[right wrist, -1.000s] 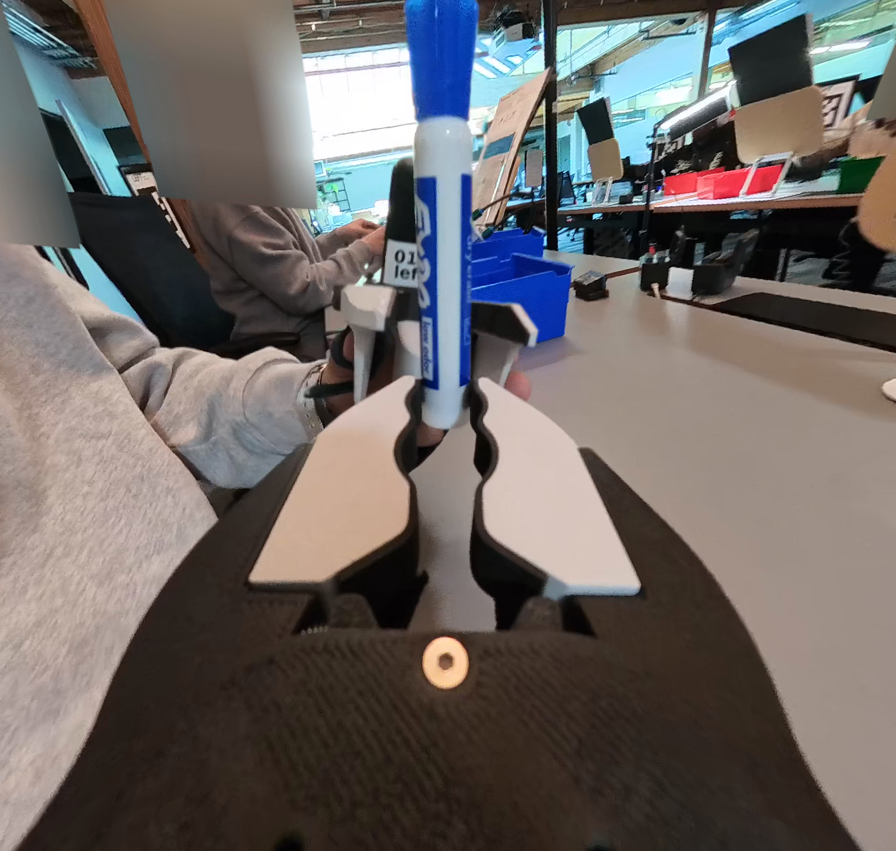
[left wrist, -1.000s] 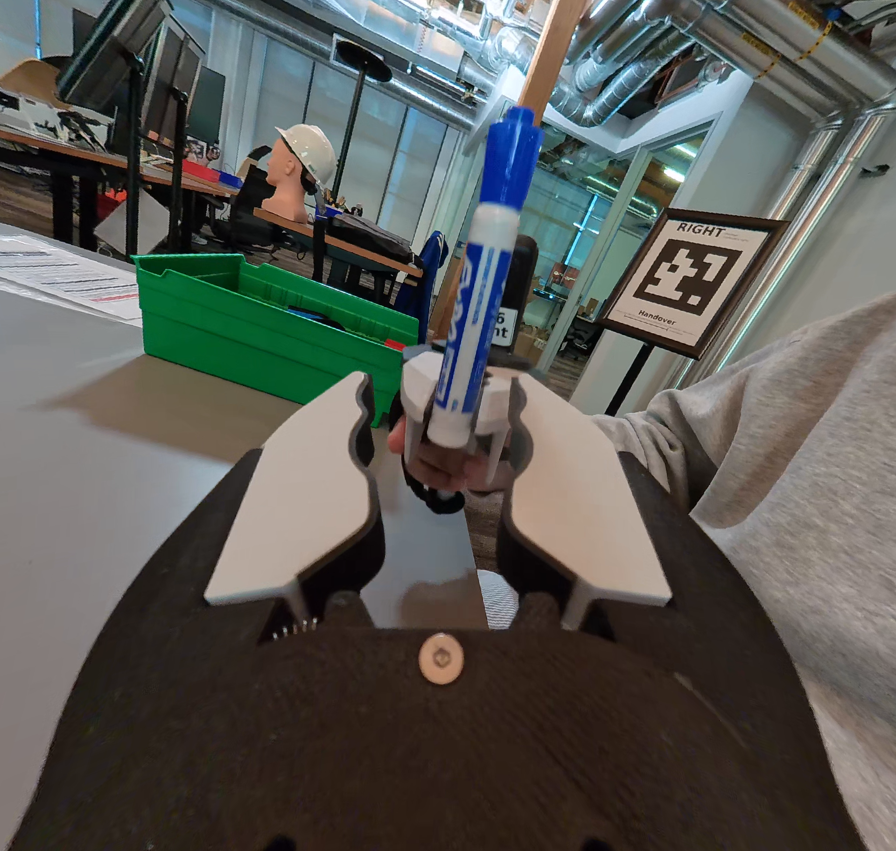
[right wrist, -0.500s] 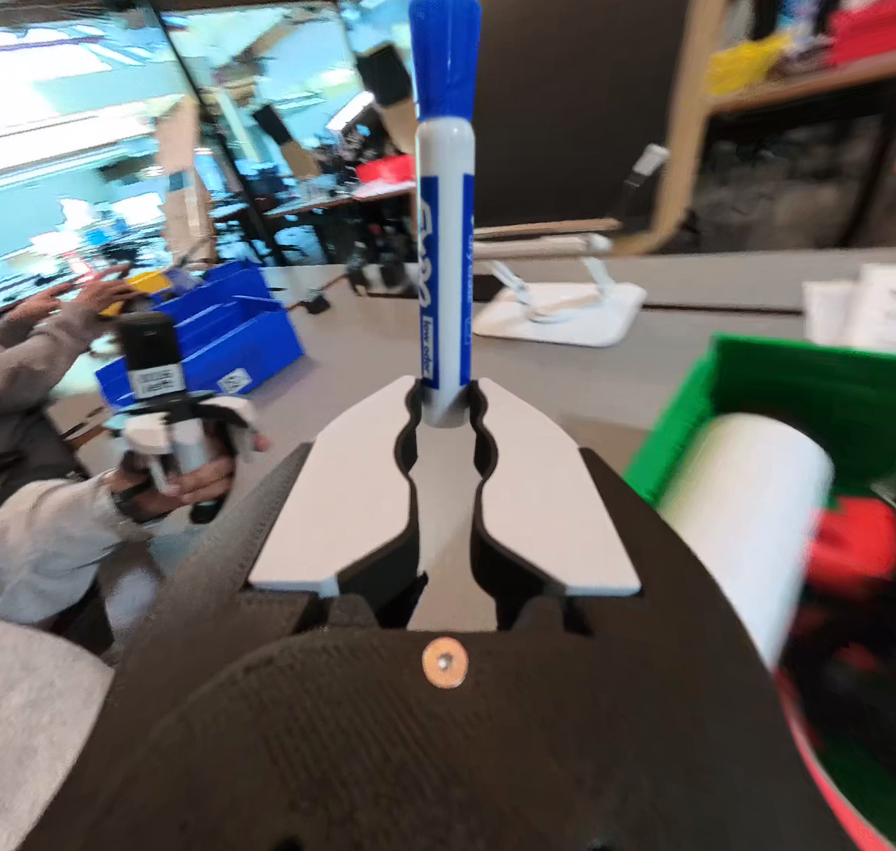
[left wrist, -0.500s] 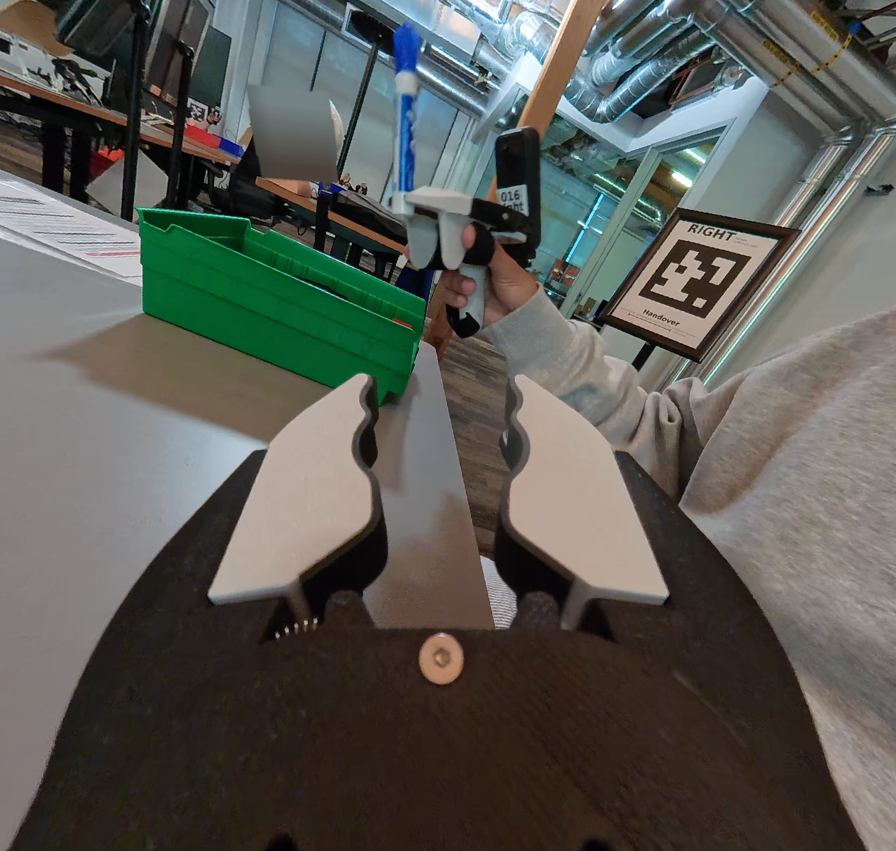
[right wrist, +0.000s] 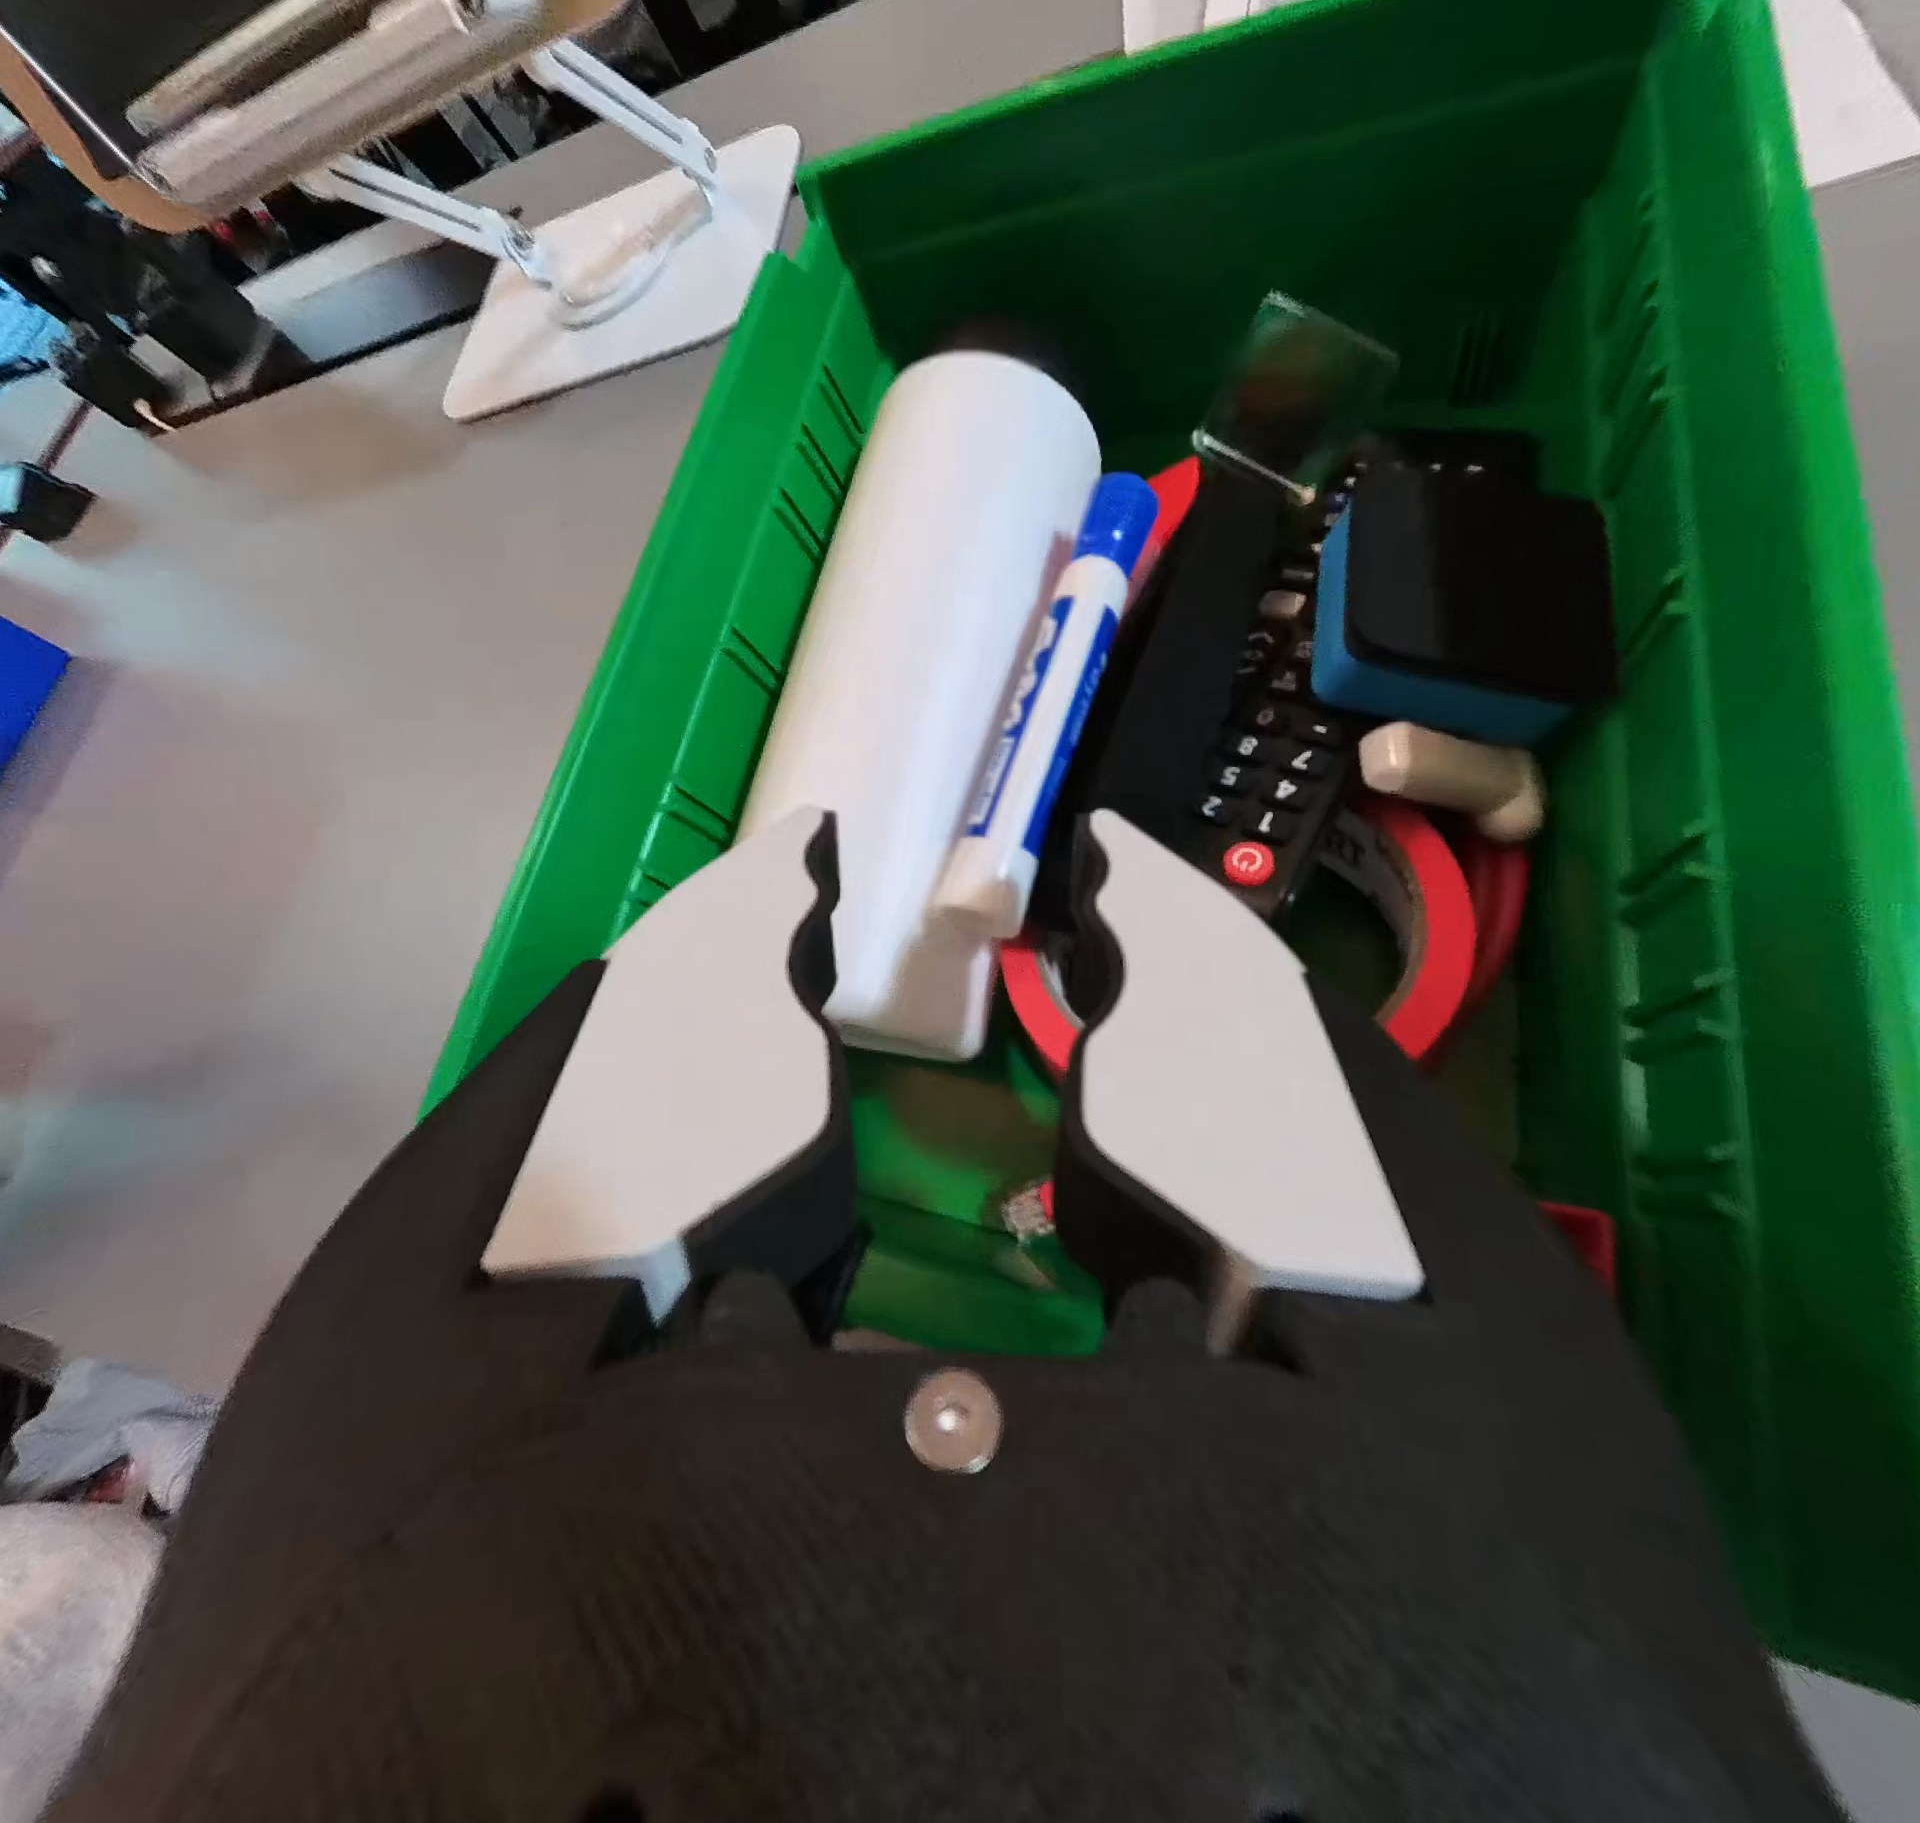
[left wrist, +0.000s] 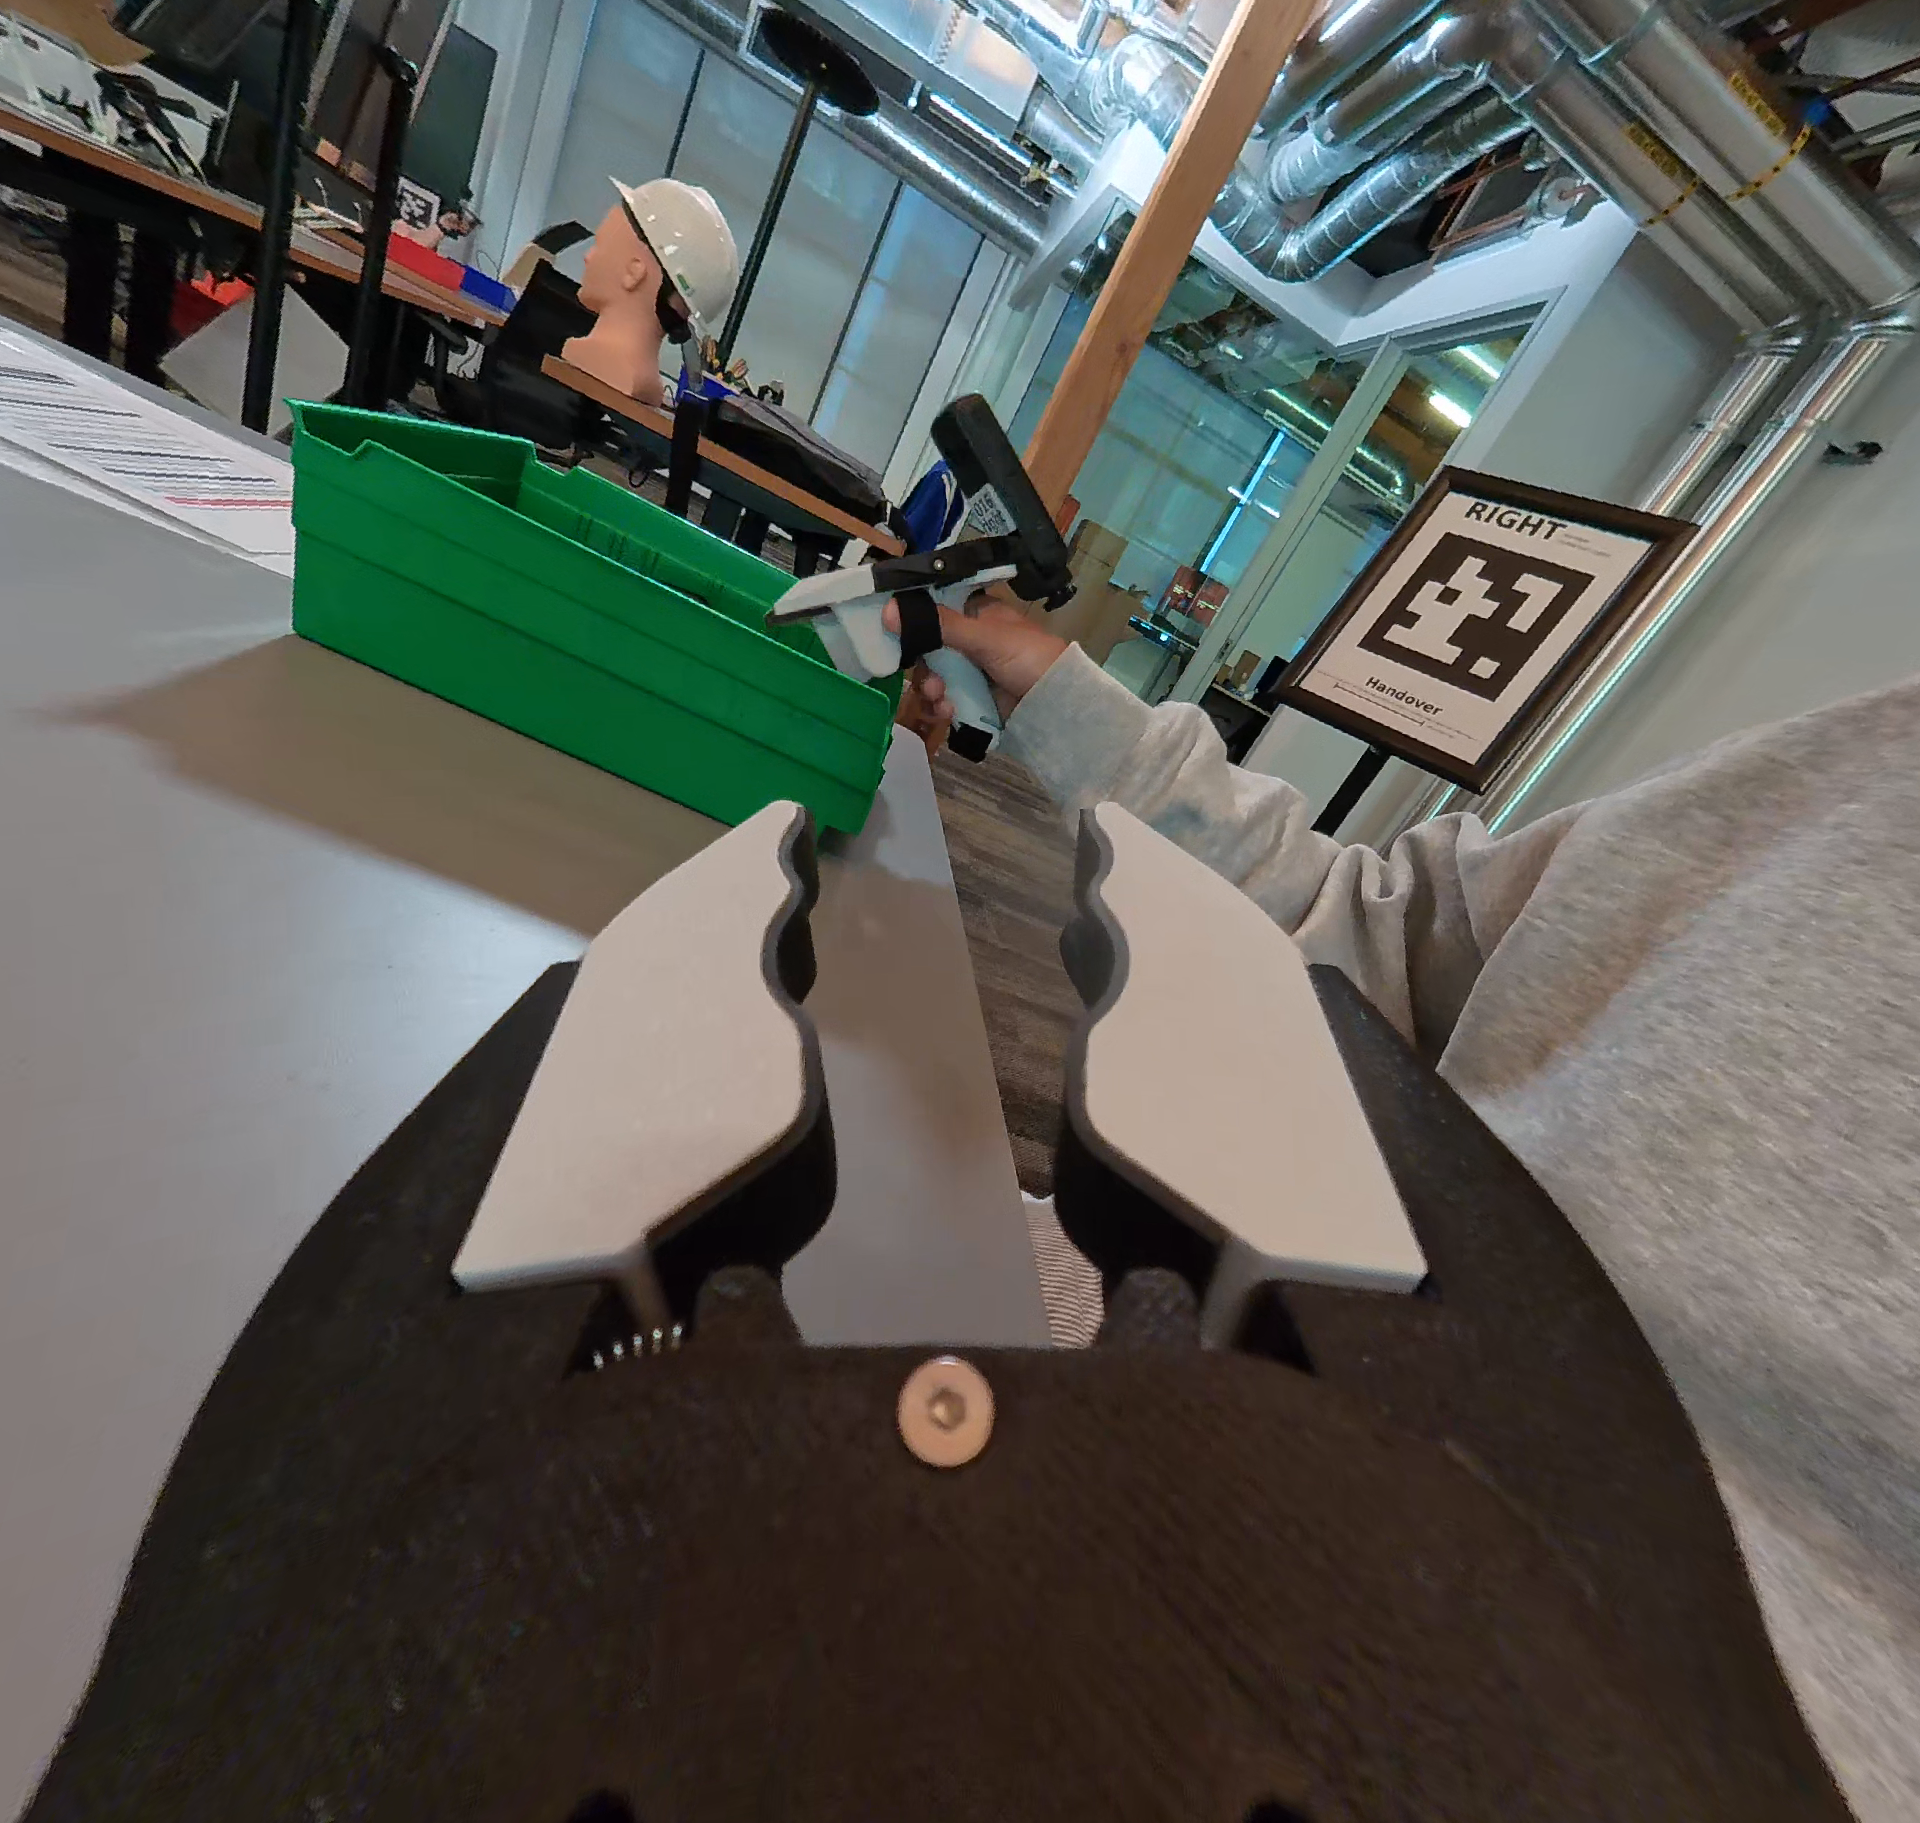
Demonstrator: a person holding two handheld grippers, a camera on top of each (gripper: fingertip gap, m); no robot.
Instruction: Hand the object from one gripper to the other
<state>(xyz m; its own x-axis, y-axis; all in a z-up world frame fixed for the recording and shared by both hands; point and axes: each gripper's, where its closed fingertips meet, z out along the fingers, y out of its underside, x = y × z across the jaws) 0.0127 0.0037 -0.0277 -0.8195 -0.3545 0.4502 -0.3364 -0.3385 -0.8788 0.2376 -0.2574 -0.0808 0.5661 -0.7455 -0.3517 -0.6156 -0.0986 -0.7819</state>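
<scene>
Where it lies in the green bin [right wrist: 1714, 630], the blue-capped marker [right wrist: 1049, 693] has a white barrel.

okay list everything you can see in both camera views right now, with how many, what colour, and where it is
bin: one, green, on the grey table
bottle: one, white, lying in the bin's left side
marker: one, blue and white, lying in the bin against the bottle
remote: one, black, in the bin right of the marker
tape roll: one, red, under the remote
block: one, blue and black, on the remote
stand: one, white, on the table left of the bin
sign: one, framed, black and white, right background
left gripper: open, empty
right gripper: open, above the bin
</scene>
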